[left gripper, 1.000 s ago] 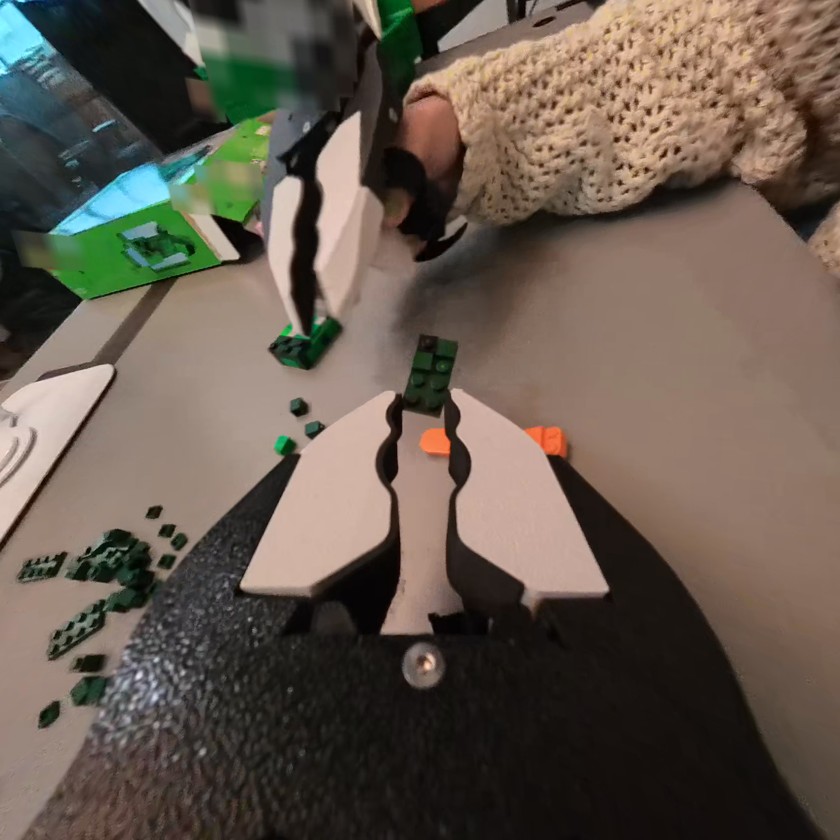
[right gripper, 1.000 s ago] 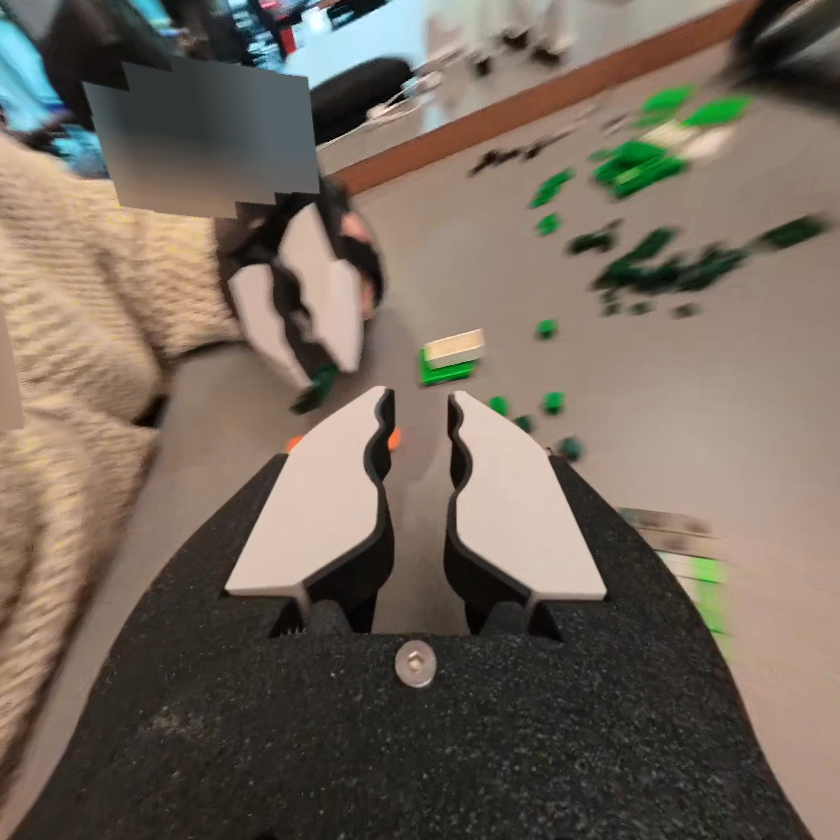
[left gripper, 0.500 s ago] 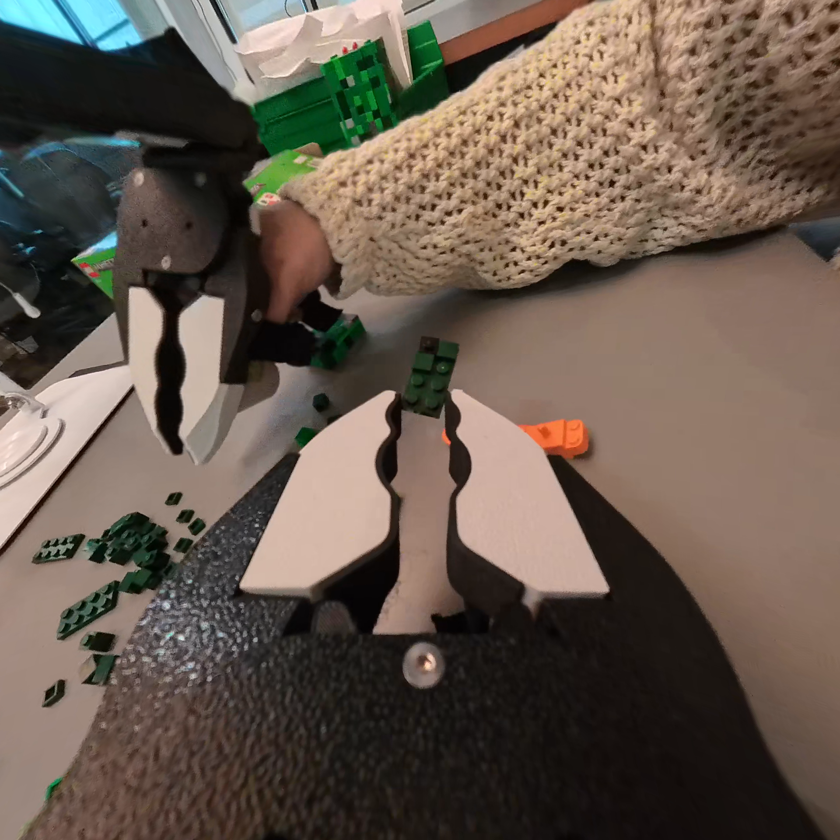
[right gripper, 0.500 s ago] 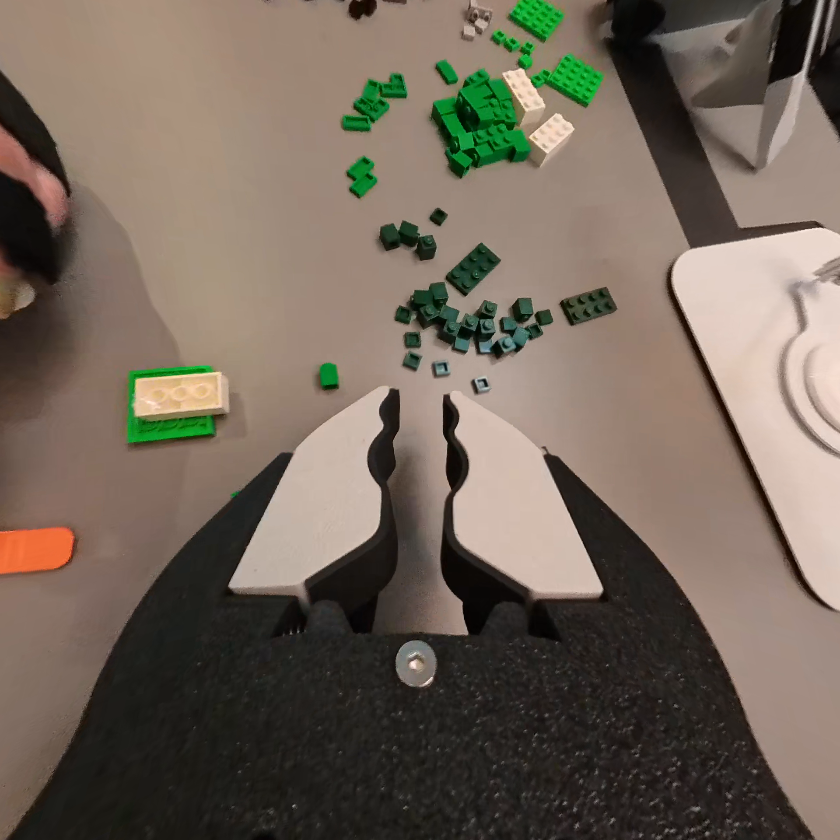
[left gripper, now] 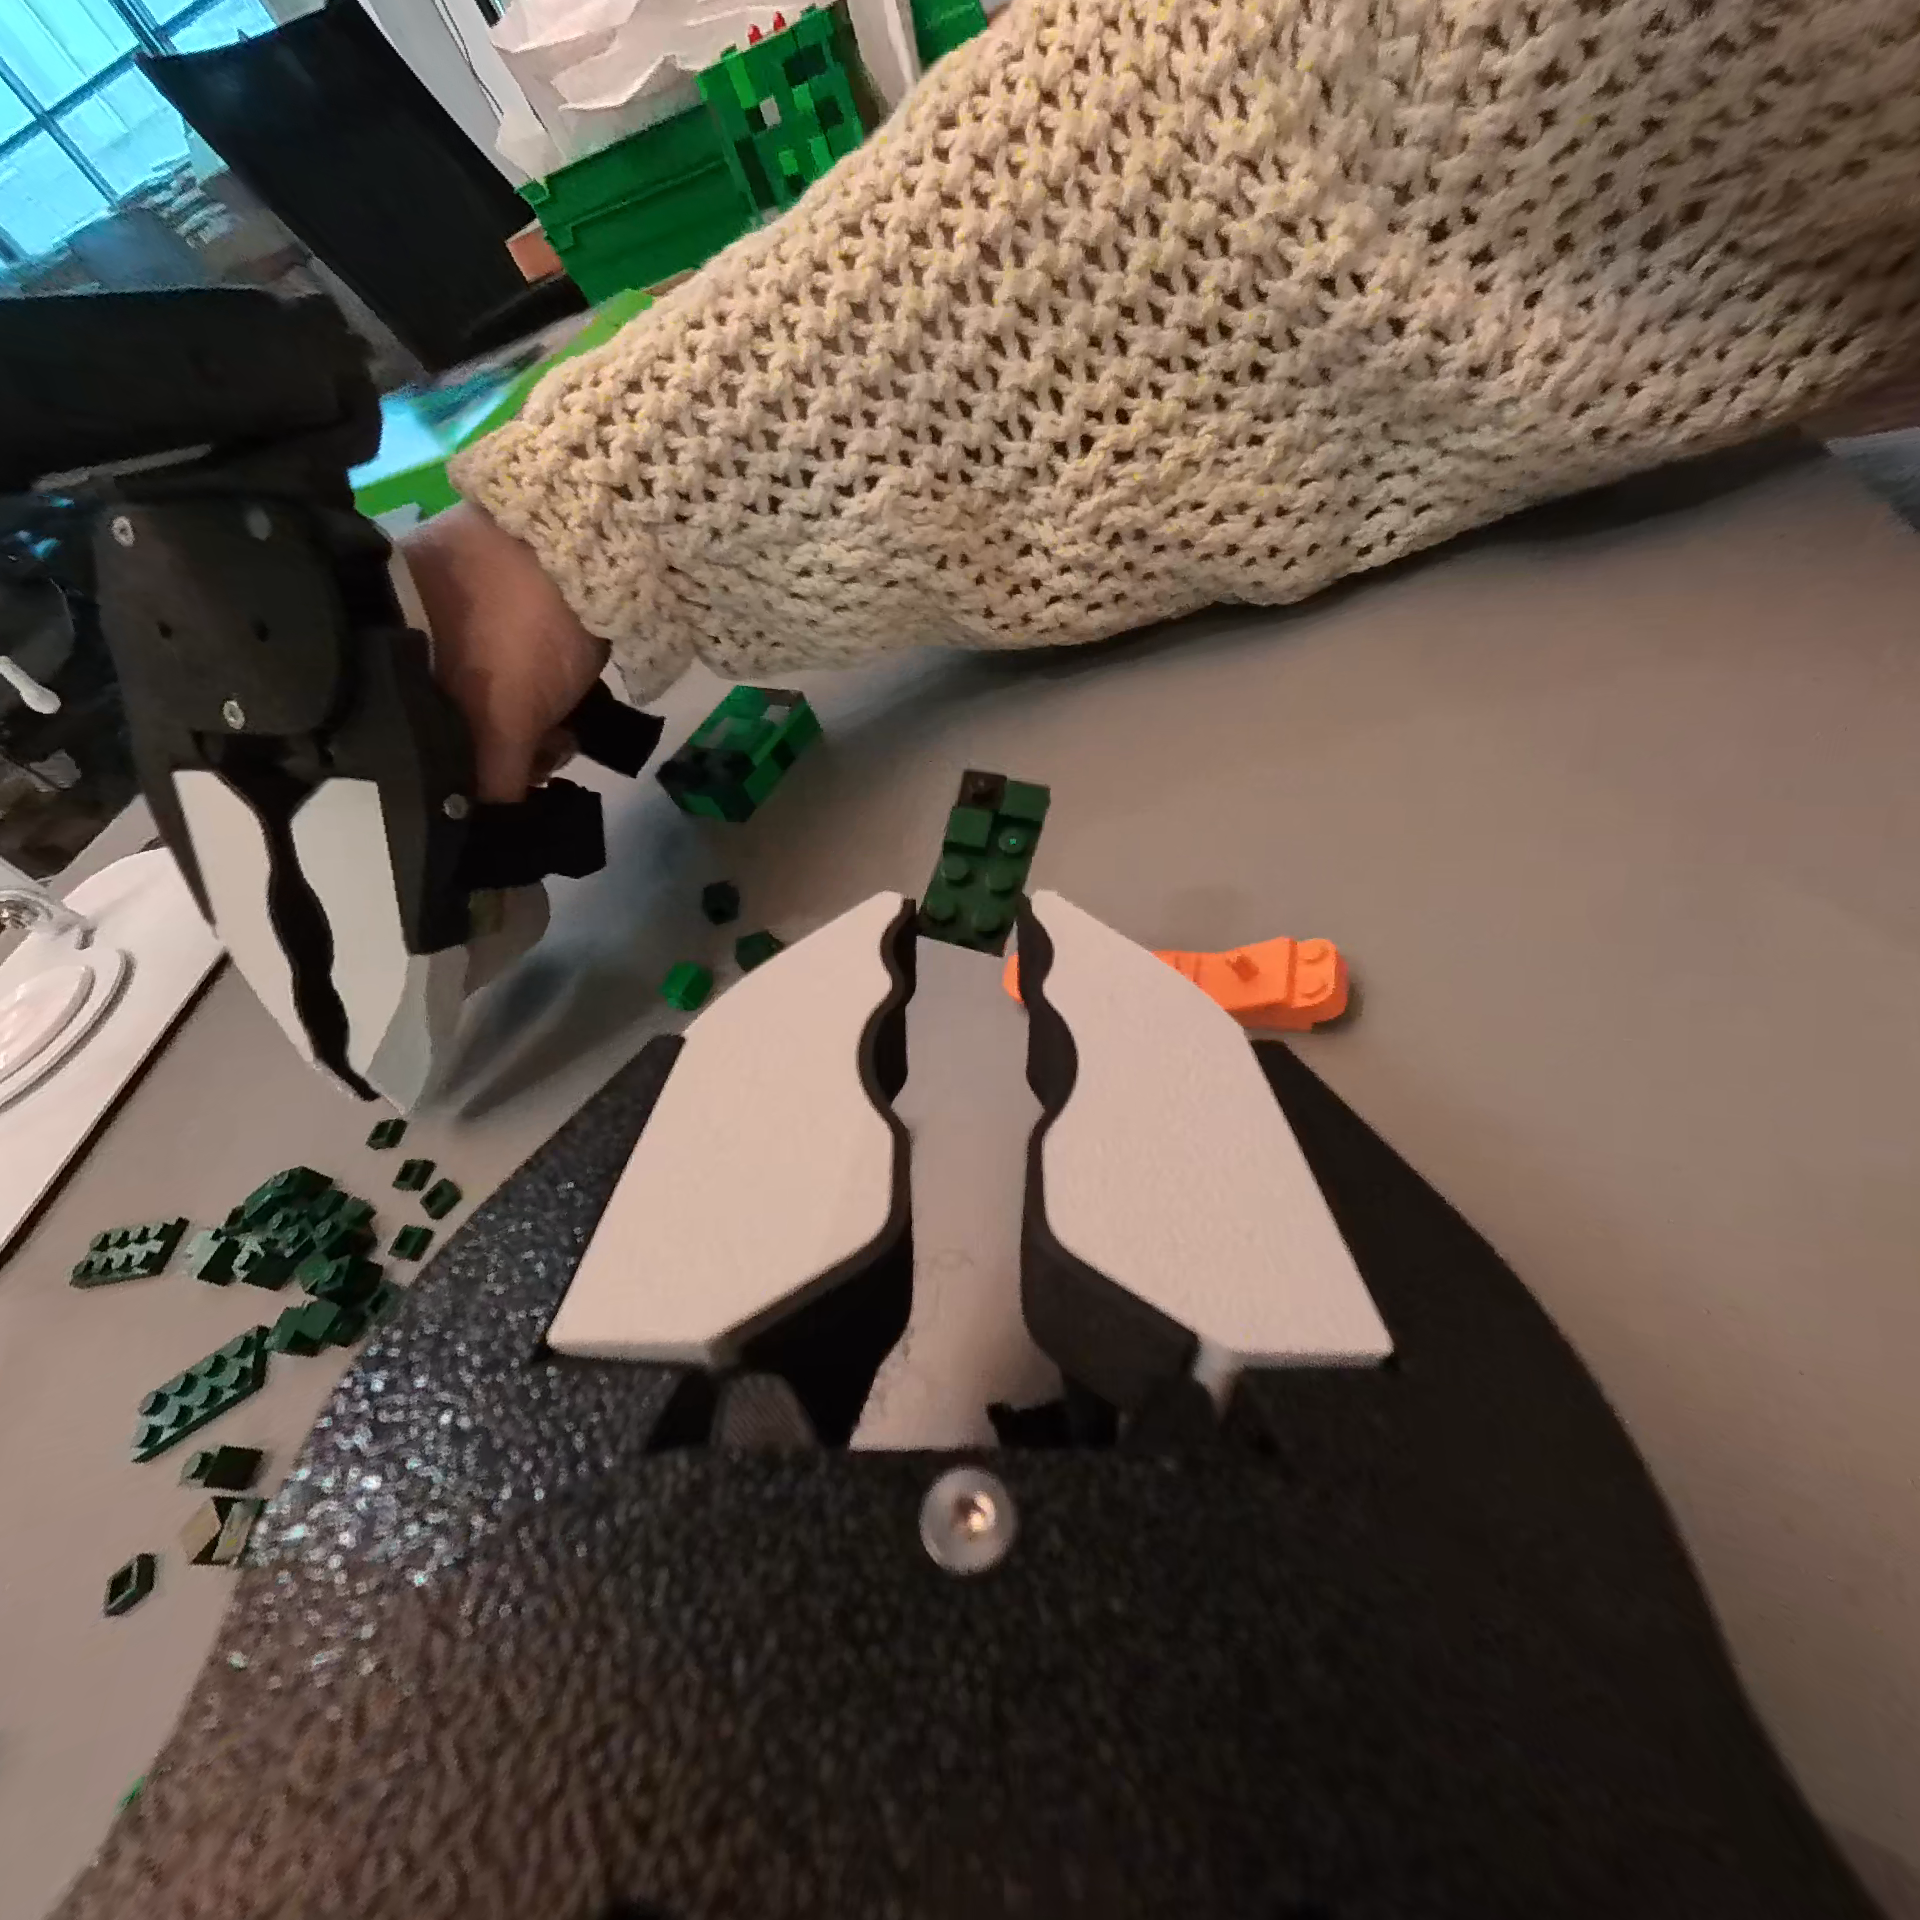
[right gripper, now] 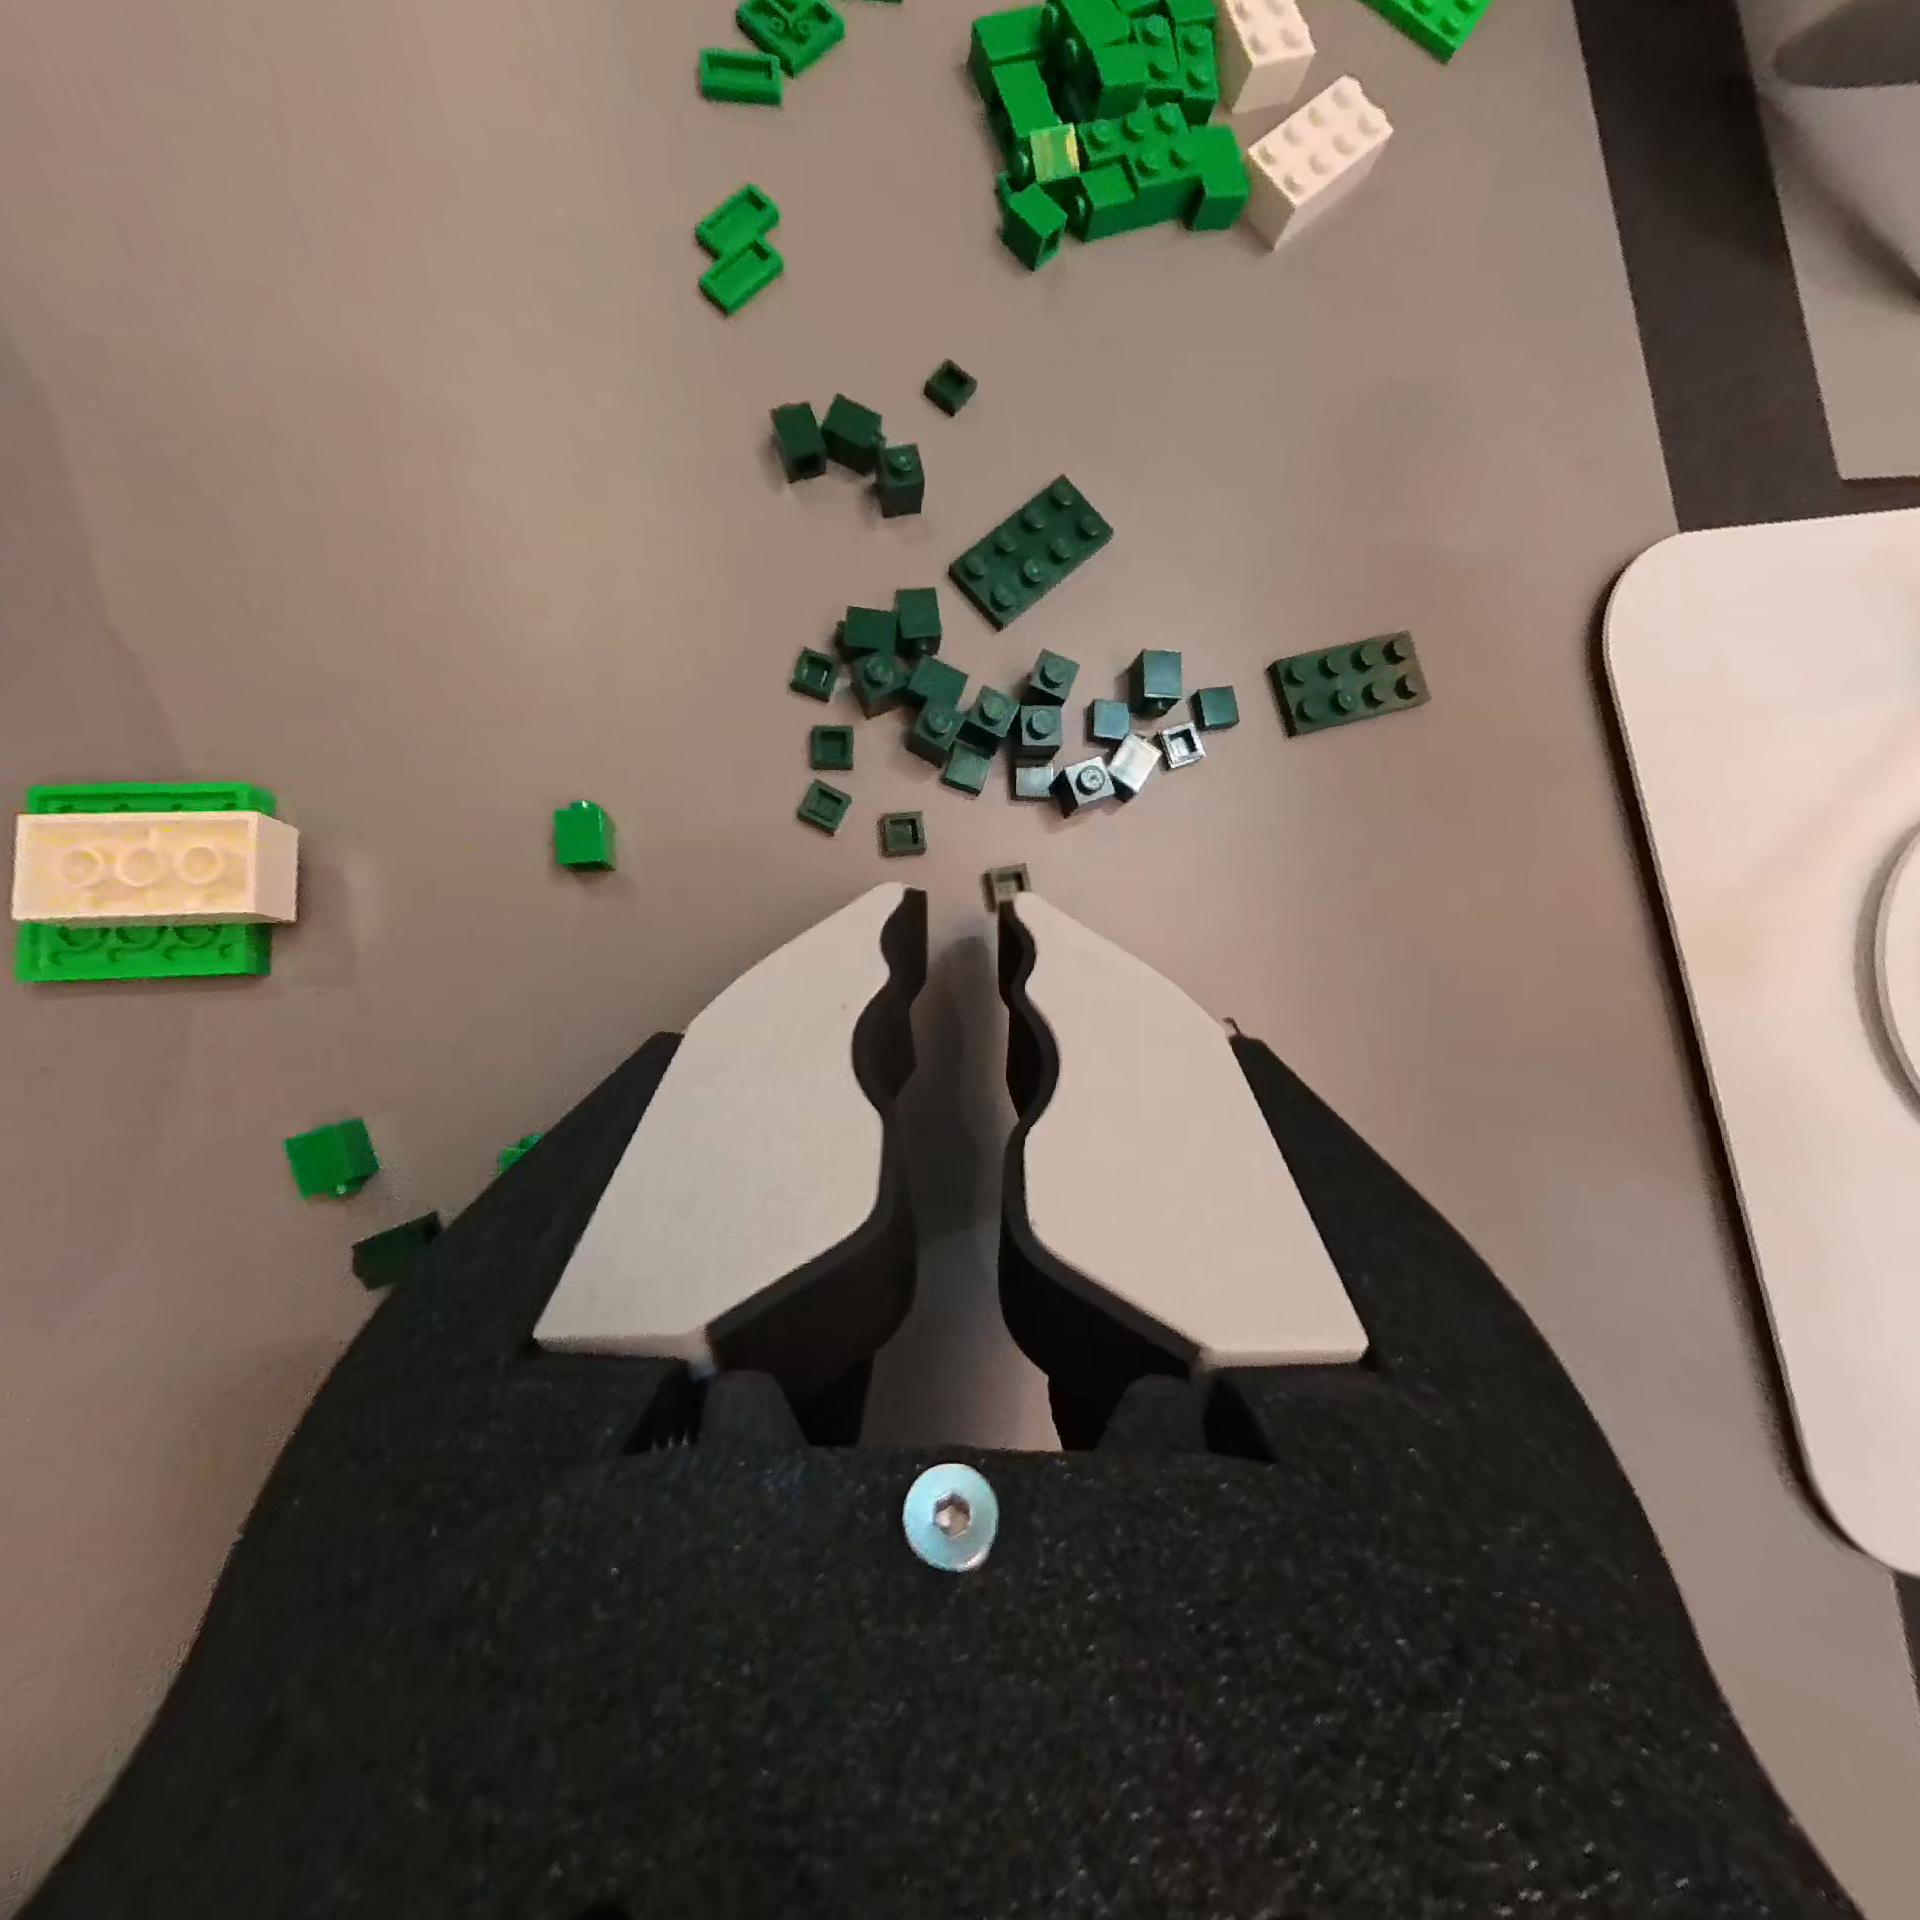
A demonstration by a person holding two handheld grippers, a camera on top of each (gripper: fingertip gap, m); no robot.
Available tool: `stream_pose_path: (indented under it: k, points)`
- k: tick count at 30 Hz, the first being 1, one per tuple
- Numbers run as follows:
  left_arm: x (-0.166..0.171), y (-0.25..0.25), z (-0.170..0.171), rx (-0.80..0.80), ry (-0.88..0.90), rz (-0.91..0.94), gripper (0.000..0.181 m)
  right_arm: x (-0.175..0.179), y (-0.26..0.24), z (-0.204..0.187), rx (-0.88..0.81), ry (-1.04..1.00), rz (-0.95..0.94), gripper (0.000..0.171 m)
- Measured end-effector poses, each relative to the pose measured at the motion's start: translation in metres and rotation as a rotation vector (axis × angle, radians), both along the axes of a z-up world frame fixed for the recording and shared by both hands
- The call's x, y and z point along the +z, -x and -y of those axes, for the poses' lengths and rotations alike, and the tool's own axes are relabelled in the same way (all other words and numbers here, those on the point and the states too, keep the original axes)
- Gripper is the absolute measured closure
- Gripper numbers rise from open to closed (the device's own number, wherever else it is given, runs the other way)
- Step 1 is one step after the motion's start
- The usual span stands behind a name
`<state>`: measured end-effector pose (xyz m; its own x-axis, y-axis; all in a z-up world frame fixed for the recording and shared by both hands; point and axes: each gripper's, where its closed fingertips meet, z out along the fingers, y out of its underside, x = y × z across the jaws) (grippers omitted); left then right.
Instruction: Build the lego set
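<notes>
Grey and matte, the bench (right gripper: 312,468) carries loose Lego pieces on every side. At the near centre of the left wrist view, the left gripper (left gripper: 966,920) is clenched on a small dark green assembly (left gripper: 985,864), a studded plate standing up from between its fingertips. Just right of it lies an orange brick separator (left gripper: 1262,982), and a small green and black block build (left gripper: 743,764) sits farther off, near a hand under a cream knitted sleeve (left gripper: 1195,343). That hand holds the right gripper (left gripper: 353,1075) at the left, tips angled down toward the bench above a scatter of dark green pieces (left gripper: 281,1262).

From its own camera, the right gripper (right gripper: 961,902) shows a narrow gap between its fingers and grasps nothing. A tiny dark square piece (right gripper: 1006,885) lies at its right fingertip; contact cannot be judged. Beyond lie a cluster of small dark green bricks (right gripper: 997,717), two dark green plates (right gripper: 1031,551), a bright green pile (right gripper: 1117,125) with white bricks (right gripper: 1317,156), and at left a white brick on a bright green plate (right gripper: 145,881). A white board (right gripper: 1766,935) lies at the right. No readable writing appears.
</notes>
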<state>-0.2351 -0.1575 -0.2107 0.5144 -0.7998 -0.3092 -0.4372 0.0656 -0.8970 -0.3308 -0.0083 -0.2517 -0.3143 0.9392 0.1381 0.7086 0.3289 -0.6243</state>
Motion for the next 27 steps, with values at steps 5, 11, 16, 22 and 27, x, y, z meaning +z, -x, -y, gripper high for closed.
stream_pose_path:
  k: [5,11,16,22,27]
  points:
    - [-0.001,-0.001,0.0,-0.001,-0.001,-0.009,0.163,0.011,0.009,0.011,0.042,0.071,-0.049,0.16]
    - [-0.004,-0.003,0.0,-0.007,-0.006,-0.033,0.163,0.014,0.028,0.015,0.038,0.104,0.039,0.161]
    - [-0.008,-0.006,0.001,-0.016,-0.017,-0.07,0.163,0.012,0.047,0.016,0.172,-0.027,0.118,0.163]
    - [-0.007,-0.005,0.002,-0.017,-0.015,-0.063,0.163,0.012,0.052,-0.017,0.122,-0.194,0.22,0.163]
    - [-0.009,-0.007,0.002,-0.022,-0.015,-0.084,0.163,0.014,0.047,-0.035,0.104,-0.118,0.238,0.164]
